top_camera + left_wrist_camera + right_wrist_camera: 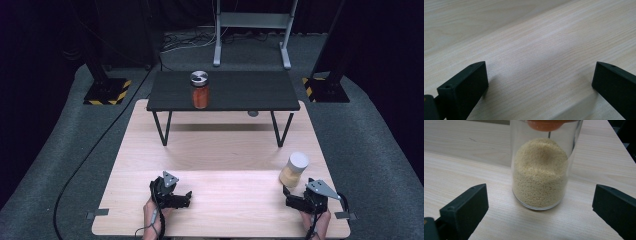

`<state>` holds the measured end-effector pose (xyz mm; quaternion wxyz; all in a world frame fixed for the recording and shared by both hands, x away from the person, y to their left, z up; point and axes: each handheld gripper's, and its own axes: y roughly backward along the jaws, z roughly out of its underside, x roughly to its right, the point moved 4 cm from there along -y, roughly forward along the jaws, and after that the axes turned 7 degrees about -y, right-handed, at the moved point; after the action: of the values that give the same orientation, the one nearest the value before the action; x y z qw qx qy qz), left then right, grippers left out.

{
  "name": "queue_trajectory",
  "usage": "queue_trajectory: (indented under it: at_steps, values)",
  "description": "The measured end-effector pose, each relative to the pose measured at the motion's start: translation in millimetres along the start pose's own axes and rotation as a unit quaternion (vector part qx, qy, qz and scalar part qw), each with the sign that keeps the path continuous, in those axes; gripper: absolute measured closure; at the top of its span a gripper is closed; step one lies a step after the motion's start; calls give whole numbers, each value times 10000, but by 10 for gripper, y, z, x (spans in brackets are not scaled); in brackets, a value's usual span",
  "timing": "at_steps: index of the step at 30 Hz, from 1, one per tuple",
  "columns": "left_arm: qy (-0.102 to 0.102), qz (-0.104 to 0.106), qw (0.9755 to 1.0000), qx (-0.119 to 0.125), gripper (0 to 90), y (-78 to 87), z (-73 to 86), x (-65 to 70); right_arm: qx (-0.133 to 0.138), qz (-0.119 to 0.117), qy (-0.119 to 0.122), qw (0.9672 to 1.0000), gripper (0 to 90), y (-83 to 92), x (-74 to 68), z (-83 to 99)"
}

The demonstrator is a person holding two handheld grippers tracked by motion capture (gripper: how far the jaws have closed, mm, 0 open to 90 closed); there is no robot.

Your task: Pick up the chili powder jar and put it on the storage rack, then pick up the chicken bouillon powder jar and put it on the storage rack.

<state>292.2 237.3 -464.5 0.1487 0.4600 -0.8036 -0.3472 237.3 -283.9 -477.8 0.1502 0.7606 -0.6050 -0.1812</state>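
Lower right of the high view, the grain jar (295, 170) stands upright just ahead of the right gripper (290, 192), jaws apart and lined up on it (dead centre between them). Left gripper (186, 196), jaws apart over bare wooden table (225, 150), sits well away.

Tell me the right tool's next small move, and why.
Probably ease the right tool straight forward until its jaws flank the jar. The jaws stand wide open, the jar stands upright and centred just ahead of them on the table, and nothing touches it yet.
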Motion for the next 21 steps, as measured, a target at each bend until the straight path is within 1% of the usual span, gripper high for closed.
queue_trajectory:
  at_steps: [5, 15, 21]
  values:
    - [-20, 17, 10000, 5, 0, -2, 0, -8, 32, 13, -24, 10000, 0, 5, -1, 9]
    - [-20, 15, 10000, 6, 0, -2, 1, -6, 23, 18, 13, 10000, 0, 5, -8, 8]
    - [10, -11, 10000, 0, 0, -3, -3, 6, 16, 41, 1, 10000, 0, 5, -15, 7]
